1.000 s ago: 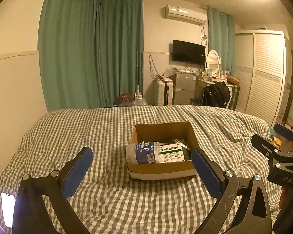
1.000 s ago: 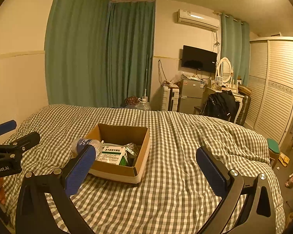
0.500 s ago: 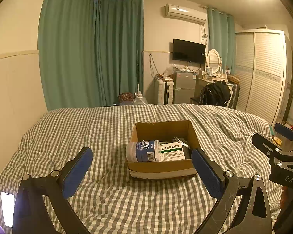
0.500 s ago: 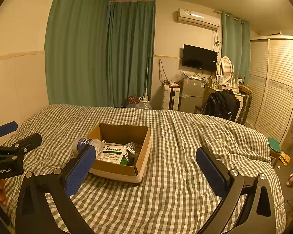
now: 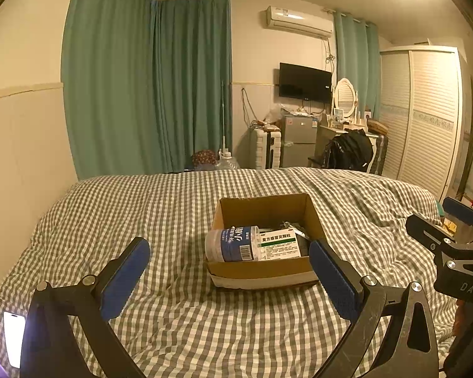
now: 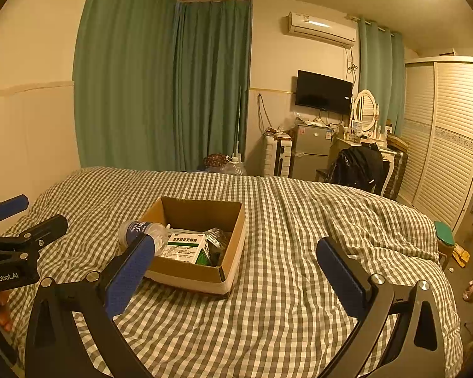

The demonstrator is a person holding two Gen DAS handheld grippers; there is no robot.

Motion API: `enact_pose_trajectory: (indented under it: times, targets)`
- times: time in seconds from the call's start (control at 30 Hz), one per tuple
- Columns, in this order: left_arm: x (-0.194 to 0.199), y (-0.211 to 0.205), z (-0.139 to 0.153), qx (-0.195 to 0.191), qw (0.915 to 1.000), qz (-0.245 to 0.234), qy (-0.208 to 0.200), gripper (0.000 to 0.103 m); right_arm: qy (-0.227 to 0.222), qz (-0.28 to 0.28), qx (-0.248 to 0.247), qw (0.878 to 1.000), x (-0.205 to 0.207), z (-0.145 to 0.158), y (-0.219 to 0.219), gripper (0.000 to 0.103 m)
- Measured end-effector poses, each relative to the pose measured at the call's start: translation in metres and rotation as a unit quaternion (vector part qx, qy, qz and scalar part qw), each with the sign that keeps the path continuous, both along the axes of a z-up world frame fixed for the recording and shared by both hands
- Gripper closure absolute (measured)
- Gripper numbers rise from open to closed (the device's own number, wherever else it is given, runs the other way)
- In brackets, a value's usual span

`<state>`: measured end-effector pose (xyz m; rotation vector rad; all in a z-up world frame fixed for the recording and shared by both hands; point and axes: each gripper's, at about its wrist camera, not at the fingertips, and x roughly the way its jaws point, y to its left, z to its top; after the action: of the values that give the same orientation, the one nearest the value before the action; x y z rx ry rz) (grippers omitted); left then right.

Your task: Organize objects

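Observation:
An open cardboard box (image 5: 312, 220) (image 6: 233, 242) sits on the checked bed cover. Inside it lie a clear water bottle with a blue label (image 5: 231, 244) (image 6: 142, 231), its base sticking over the box's left rim, a white and green medicine carton (image 5: 279, 245) (image 6: 186, 247) and a silvery packet (image 6: 216, 236). My left gripper (image 5: 228, 275) hovers open just in front of the box with nothing between its blue pads. My right gripper (image 6: 235, 269) is open too, empty, near the box's right front corner. Each gripper shows at the edge of the other's view.
The green and white checked bed cover (image 5: 142, 208) (image 6: 315, 220) spreads all around the box. A lit phone (image 5: 14, 338) lies at the near left. Beyond the bed stand green curtains (image 5: 148, 88), a small fridge (image 5: 298, 141), a dressing table and a slatted wardrobe (image 5: 425, 119).
Both grippers have barely shifted. They stay open and the box and its contents have not moved.

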<state>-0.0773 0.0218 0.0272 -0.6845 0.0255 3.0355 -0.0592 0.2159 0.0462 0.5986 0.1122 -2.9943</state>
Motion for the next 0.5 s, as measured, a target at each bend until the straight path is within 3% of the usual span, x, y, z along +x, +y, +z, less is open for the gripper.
enact_pose_trajectory:
  times: [0.5]
  targets:
    - [0.0002,-0.004,0.0024,-0.009,0.9998,0.014,0.006,0.0,-0.002,0.001,0.002,1.0,0.0003,-0.001,-0.0016,0.0]
